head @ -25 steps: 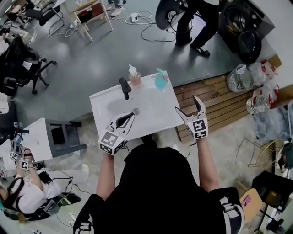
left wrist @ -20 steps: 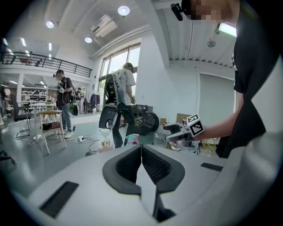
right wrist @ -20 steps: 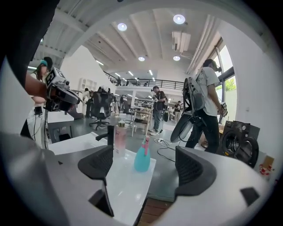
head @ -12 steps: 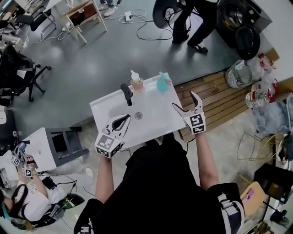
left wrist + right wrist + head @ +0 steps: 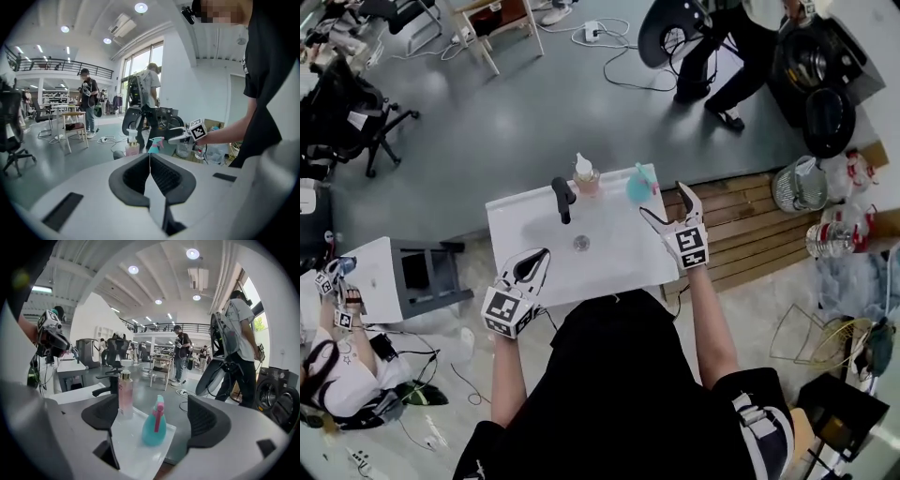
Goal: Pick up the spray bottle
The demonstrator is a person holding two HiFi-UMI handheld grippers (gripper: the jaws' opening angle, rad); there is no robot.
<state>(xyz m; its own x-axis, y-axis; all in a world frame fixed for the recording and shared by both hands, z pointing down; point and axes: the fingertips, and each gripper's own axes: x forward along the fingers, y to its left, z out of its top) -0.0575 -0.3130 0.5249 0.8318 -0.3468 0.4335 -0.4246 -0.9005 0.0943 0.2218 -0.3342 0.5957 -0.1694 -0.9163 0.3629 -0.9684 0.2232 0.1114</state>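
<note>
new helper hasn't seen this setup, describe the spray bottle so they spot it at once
On the white sink top in front of the person, three things stand along the far edge. The spray bottle is at the right end, beside the pump bottle and the black tap. It alone is teal and rounded with a pink trigger; the pump bottle is tall and pale pink.

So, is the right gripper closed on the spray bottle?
No, the right gripper is open and the spray bottle stands apart ahead.

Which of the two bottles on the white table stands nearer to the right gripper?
The teal spray bottle, round-bodied; the tall pink pump bottle stands farther away.
</note>
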